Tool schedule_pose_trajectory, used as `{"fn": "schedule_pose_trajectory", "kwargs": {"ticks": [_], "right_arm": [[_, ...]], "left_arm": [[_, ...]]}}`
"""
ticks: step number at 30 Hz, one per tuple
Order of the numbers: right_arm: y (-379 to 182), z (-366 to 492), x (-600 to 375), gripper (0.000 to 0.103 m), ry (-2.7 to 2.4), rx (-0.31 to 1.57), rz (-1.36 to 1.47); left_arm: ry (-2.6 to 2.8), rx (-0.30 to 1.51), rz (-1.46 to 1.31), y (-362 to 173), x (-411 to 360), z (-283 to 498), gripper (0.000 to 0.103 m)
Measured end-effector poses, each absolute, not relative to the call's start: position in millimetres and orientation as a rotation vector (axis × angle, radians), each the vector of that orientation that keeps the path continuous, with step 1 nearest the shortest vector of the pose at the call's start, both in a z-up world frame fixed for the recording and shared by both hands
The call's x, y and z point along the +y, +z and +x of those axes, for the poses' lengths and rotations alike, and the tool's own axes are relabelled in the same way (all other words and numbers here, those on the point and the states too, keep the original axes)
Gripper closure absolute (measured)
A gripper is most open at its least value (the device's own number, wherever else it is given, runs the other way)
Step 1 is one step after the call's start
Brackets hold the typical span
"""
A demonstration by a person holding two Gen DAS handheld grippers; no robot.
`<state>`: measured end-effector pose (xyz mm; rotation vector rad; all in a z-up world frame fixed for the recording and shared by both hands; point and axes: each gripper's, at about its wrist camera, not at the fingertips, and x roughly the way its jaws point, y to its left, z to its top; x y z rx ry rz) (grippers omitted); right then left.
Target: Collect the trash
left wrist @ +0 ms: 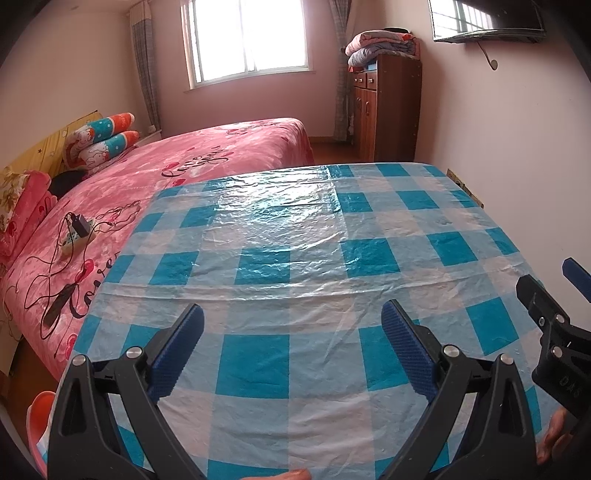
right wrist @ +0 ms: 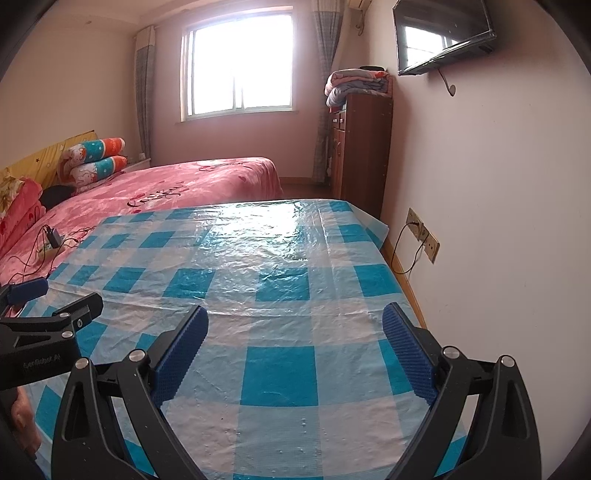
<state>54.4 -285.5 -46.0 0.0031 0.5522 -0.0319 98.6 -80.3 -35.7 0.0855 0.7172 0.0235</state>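
Note:
No trash shows in either view. A table under a blue-and-white checked plastic cloth point(left wrist: 295, 266) fills the foreground, with nothing lying on it. My left gripper point(left wrist: 293, 319) hovers open over the table's near part, its blue pads wide apart and nothing between them. My right gripper point(right wrist: 295, 321) is likewise open over the same cloth point(right wrist: 280, 280), nearer the wall side. Each gripper shows at the edge of the other's view: the right one point(left wrist: 550, 295) at far right, the left one point(right wrist: 55, 299) at far left.
A bed with a pink cover point(left wrist: 166, 173) stands left of the table, carrying pillows point(left wrist: 105, 138), a power strip with charger point(left wrist: 79, 230) and cables. A brown cabinet point(left wrist: 388, 107) topped with folded blankets stands by the window. Wall sockets point(right wrist: 423, 234) and a mounted TV point(right wrist: 443, 35) are on the right wall.

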Motion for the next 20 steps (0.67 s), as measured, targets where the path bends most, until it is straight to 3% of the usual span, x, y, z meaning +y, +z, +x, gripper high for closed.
{"fn": "schedule_pose_trajectory", "kwargs": {"ticks": [9,20], "right_arm": [[-47,58,-283,0.009,-0.028,0.563,-0.005],[-60,78,-280,0.009,0.004,0.681,0.026]], "left_arm": [[0.039,0.678,0.085,-38,-77,98,0.006],[0.107,0.840,0.025,-70,-61,131,0.006]]}}
